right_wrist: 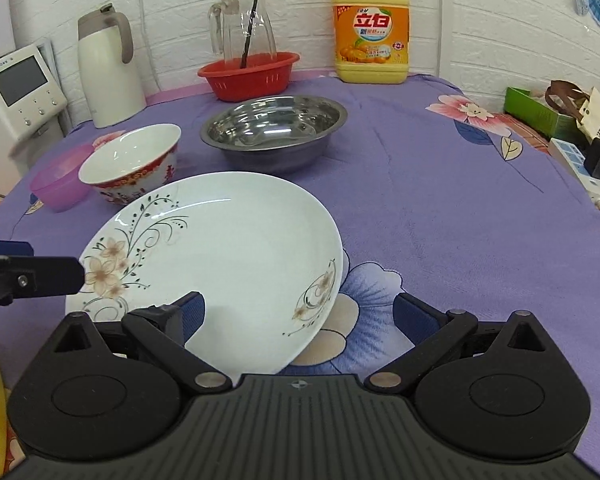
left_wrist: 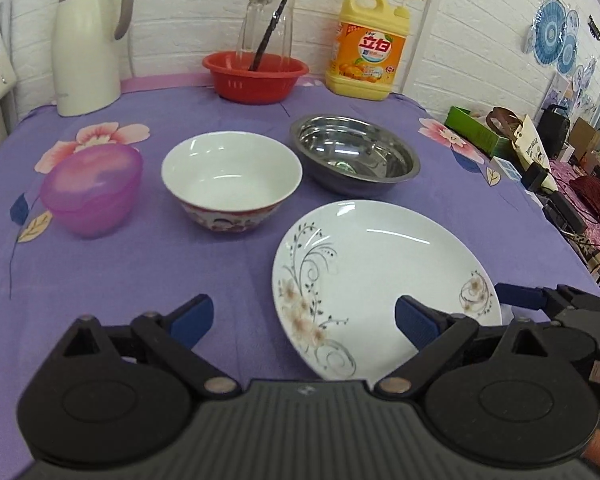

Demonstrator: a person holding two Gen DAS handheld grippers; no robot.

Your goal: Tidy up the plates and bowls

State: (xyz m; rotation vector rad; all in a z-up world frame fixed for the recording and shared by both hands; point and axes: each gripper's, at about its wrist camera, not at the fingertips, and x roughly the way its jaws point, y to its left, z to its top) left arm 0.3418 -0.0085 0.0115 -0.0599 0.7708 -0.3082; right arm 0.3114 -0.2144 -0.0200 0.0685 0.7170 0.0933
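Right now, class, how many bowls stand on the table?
3: a purple plastic bowl at the left, a white ceramic bowl in the middle, a steel bowl to its right, behind the plate.

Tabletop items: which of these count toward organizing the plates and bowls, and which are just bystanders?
Part of the job:
floral plate
white ceramic bowl
steel bowl
purple plastic bowl

Just lying about:
thermos jug
red basket holding the glass pitcher
detergent bottle
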